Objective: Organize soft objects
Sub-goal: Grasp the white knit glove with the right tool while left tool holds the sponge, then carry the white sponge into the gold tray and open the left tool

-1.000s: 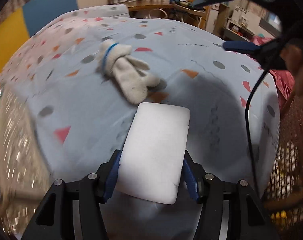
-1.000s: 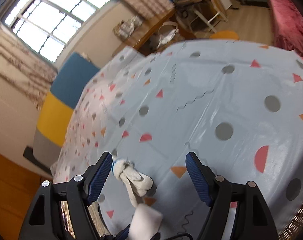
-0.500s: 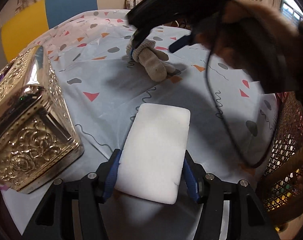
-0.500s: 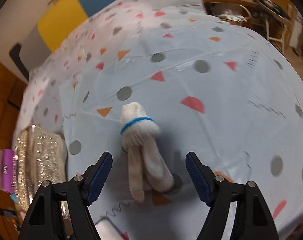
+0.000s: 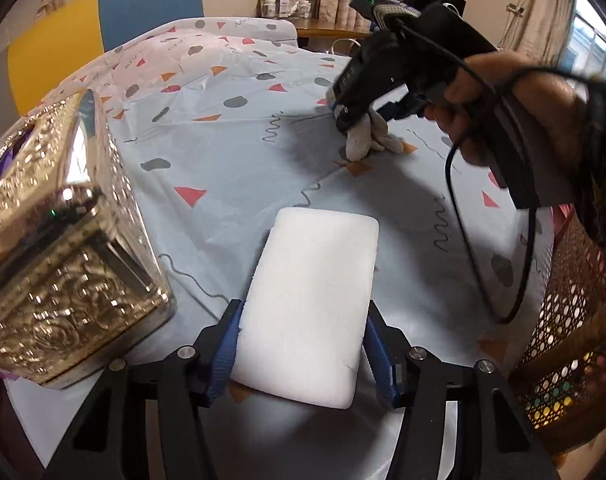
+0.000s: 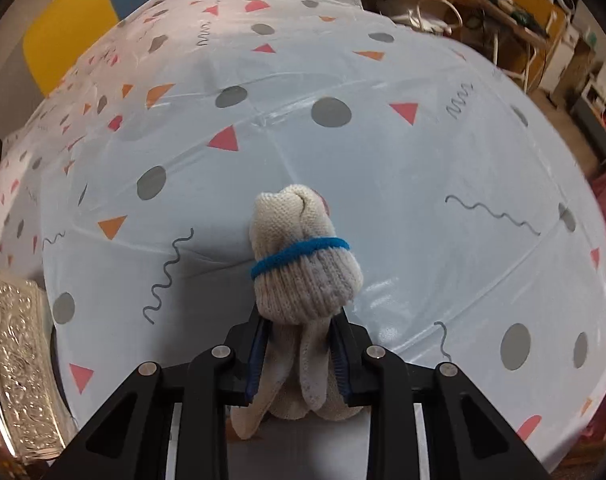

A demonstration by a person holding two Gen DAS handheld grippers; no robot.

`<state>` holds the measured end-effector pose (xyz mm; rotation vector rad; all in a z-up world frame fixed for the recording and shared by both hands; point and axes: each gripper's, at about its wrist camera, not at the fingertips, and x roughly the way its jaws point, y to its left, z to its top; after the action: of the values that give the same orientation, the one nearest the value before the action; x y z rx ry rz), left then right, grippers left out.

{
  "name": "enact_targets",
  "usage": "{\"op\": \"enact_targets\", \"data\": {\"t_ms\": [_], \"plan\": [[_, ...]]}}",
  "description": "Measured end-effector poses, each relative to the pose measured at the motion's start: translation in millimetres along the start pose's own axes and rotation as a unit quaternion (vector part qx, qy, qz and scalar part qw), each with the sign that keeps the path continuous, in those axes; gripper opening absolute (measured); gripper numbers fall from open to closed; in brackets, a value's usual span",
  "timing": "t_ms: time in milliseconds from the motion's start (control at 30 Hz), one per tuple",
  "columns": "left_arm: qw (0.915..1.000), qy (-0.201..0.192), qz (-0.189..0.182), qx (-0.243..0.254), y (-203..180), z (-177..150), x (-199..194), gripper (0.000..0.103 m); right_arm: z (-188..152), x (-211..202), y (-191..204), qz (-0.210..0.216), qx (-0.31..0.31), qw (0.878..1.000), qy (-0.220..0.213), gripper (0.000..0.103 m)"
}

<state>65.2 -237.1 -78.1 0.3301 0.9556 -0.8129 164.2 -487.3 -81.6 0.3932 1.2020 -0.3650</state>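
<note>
Both soft things are being gripped but neither stowed: the left gripper (image 5: pixel 303 344) is clamping the sponge (image 5: pixel 311 304), the right gripper (image 6: pixel 299 356) is pinching the glove (image 6: pixel 303 276), and the gold box (image 5: pixel 59 248) is waiting at nine o'clock.

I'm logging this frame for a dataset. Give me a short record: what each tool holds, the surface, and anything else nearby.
left tool: shut on white sponge
right tool: shut on knit glove, bundled with a blue band
surface: patterned tablecloth
glove position: lower end touching the cloth in the left wrist view
nearby: embossed gold box, left of the sponge
</note>
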Motion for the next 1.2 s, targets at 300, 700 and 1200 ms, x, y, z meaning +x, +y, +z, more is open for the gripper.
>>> {"op": "enact_targets", "data": {"t_ms": [300, 700, 1200], "plan": [[0.9986, -0.048, -0.006, -0.021, 1, 52, -34, 0.058, -1, 1, -11, 0.014, 0.003, 1.000, 0.000, 0.029], [0.9819, -0.114, 0.044, -0.145, 92, 117, -95, 0.058, -5, -2, 7, -0.021, -0.043, 0.999, -0.012, 0.031], [0.9311, -0.173, 0.163, -0.276, 235, 14, -215, 0.059, -13, 3, 30, -0.059, -0.096, 0.993, -0.037, 0.033]]}}
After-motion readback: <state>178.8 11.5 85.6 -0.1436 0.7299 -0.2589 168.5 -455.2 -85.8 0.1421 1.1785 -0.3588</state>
